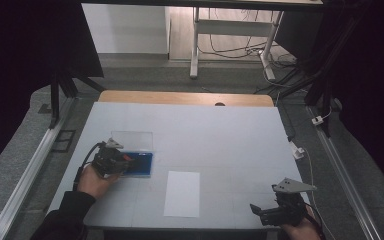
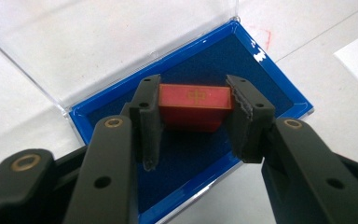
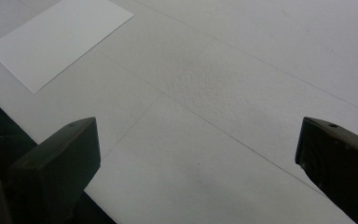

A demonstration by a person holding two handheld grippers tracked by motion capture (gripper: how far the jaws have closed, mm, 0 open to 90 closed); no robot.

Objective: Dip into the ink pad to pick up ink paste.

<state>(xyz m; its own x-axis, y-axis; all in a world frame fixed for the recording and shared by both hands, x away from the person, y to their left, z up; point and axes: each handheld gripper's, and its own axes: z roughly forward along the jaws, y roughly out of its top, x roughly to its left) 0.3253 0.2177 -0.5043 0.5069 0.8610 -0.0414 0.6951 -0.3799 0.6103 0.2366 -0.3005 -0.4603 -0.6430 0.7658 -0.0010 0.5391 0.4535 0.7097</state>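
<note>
Left fingers (image 2: 193,114) clench a red block (image 2: 193,105) over the blue case (image 2: 279,88). Right fingers (image 3: 196,163) stand released above the bench (image 3: 242,70), near paper (image 3: 58,39).

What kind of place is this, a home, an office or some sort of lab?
Most likely a lab or recording workspace: a plain white table framed by dark curtains, metal rails along its sides, and loose cables on the floor under a metal stand behind it.

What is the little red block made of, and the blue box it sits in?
The red block looks like hard plastic or stone, smooth with a gold mark. The blue box seems glossy plastic, since its rim shines; its dark lining looks like felt, and its open lid like clear plastic.
</note>
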